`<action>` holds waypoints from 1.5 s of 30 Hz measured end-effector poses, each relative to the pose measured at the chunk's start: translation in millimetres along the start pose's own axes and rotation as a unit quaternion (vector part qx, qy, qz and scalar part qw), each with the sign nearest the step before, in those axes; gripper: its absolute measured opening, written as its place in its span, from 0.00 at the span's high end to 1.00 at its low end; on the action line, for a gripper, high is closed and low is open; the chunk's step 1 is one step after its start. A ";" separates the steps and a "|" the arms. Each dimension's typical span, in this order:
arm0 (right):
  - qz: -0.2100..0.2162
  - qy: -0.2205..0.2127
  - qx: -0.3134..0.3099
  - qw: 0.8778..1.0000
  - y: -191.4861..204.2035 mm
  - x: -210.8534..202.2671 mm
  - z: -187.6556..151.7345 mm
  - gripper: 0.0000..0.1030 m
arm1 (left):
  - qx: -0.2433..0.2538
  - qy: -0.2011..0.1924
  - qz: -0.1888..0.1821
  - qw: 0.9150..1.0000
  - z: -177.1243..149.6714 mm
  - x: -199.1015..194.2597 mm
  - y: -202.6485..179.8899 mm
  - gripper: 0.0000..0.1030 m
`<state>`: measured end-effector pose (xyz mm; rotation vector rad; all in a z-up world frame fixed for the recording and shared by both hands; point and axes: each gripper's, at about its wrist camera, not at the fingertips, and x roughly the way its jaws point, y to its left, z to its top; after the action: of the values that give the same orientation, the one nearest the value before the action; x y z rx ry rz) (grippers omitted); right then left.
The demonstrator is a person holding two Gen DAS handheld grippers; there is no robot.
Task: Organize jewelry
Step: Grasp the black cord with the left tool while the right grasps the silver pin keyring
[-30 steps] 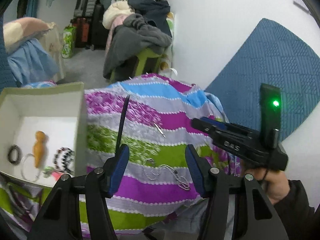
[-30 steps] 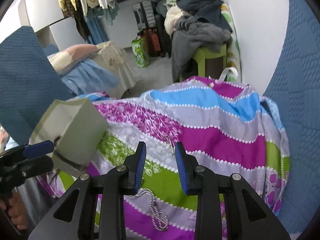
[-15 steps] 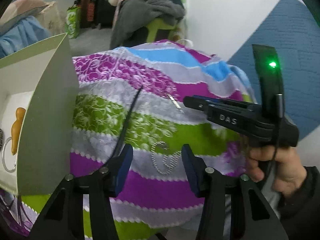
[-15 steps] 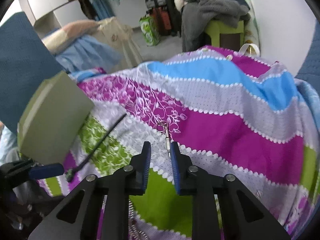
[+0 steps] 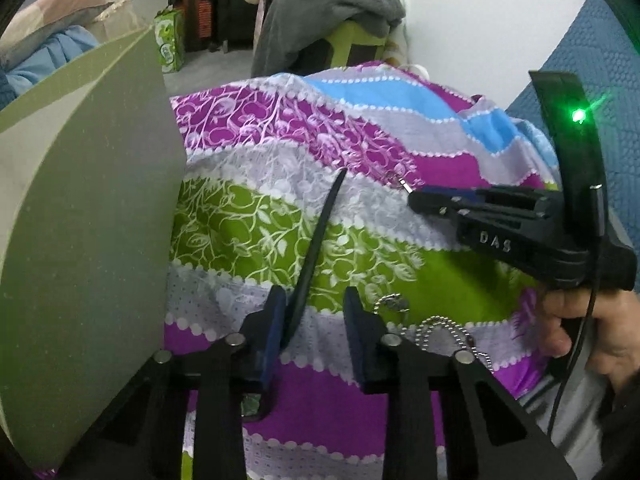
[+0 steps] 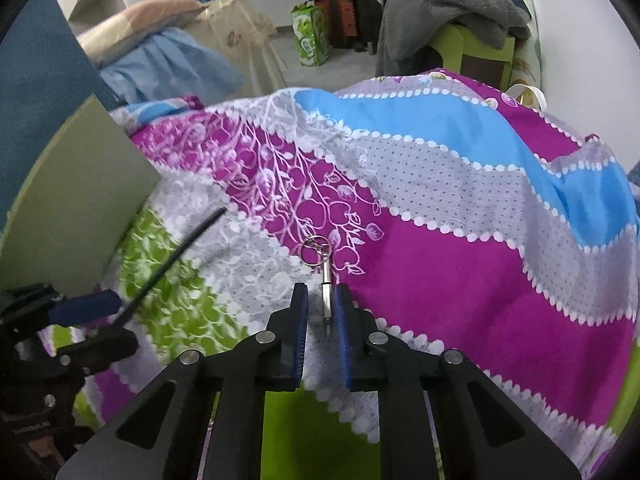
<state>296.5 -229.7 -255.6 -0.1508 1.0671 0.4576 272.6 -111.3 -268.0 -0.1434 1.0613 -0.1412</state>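
Observation:
A small silver pendant with a ring point(image 6: 323, 276) lies on the striped cloth point(image 6: 440, 208). My right gripper point(image 6: 321, 312) straddles it, jaws narrowly open on either side, not clamped. It also shows in the left wrist view point(image 5: 416, 196), where the pendant tip point(image 5: 405, 186) sticks out. My left gripper point(image 5: 314, 316) is open above the cloth, empty. A silver ball chain point(image 5: 436, 330) lies just right of it. The grey-green jewelry box point(image 5: 84, 240) stands at the left, its inside hidden.
A black cable tie point(image 5: 316, 248) sticks up from the left gripper over the cloth. Behind are a green stool with grey clothes point(image 6: 452, 12), suitcases point(image 6: 340, 12), a pillow pile point(image 6: 160, 40) and a blue quilted pad point(image 5: 612, 92) by the wall.
My right gripper moved forward and down until its jaws straddle the pendant. My left gripper shifted so the box side fills the left and the chain sits to its right.

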 end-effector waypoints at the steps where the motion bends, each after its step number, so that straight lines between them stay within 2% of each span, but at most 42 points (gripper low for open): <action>1: -0.005 -0.001 -0.004 1.000 0.5 0.7 0.7 0.90 | 0.002 0.000 0.001 1.000 -1.1 0.6 0.6 0.75; 3: -0.015 -0.004 -0.013 1.000 2.9 2.0 1.0 0.91 | 0.010 0.001 0.009 1.000 -2.2 2.3 -0.7 0.77; 6: -0.034 -0.003 -0.032 0.999 10.7 2.4 0.4 0.95 | 0.012 0.001 0.010 1.000 -3.1 3.3 -0.1 0.85; 7: -0.038 -0.002 -0.034 0.999 12.4 2.2 0.0 0.96 | 0.013 0.001 0.010 1.000 -3.2 3.3 0.1 0.92; 8: -0.042 -0.002 -0.036 0.998 14.1 1.9 -0.5 0.96 | 0.013 0.002 0.008 1.000 -3.2 3.4 -0.1 0.92; 9: -0.044 -0.002 -0.036 0.998 16.3 2.4 -0.4 0.97 | 0.010 0.000 0.003 1.000 -3.3 2.1 0.8 0.93; 11: -0.037 0.001 -0.027 0.999 16.5 1.0 -1.1 0.97 | 0.007 -0.003 -0.003 1.000 -2.8 -1.8 0.7 1.00; 19: -0.033 -0.020 0.009 0.999 23.6 -28.9 -8.5 0.97 | -0.001 -0.016 -0.034 0.999 3.4 -26.0 -0.9 1.00; 23: -0.035 -0.029 0.041 0.998 23.0 -44.5 -14.4 0.97 | 0.004 -0.002 -0.047 0.999 2.4 -24.1 -0.3 1.00; 27: -0.027 -0.022 0.074 0.997 23.1 -45.9 -27.5 0.97 | 0.020 0.029 -0.027 0.999 0.9 -15.9 -6.9 0.99; 29: -0.025 -0.020 0.077 0.997 25.7 -44.6 -30.7 0.97 | 0.029 0.030 -0.016 0.999 -0.1 -15.5 -9.2 0.97; 32: -0.027 -0.024 0.071 0.997 27.7 -45.1 -32.0 0.97 | 0.037 0.038 -0.007 0.999 -0.3 -8.8 -10.5 0.83; 42: -0.027 -0.031 0.091 0.995 11.7 -47.6 -34.5 0.97 | 0.069 0.034 0.024 0.997 7.1 12.5 -17.3 0.83; 45: -0.025 -0.030 0.092 0.995 9.6 -47.7 -35.1 0.97 | 0.074 0.028 0.020 0.997 3.2 14.7 -16.1 0.84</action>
<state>244.9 -246.6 -230.0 -0.0005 1.0390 0.3156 281.7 -129.6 -276.1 0.0161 1.1056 -0.1887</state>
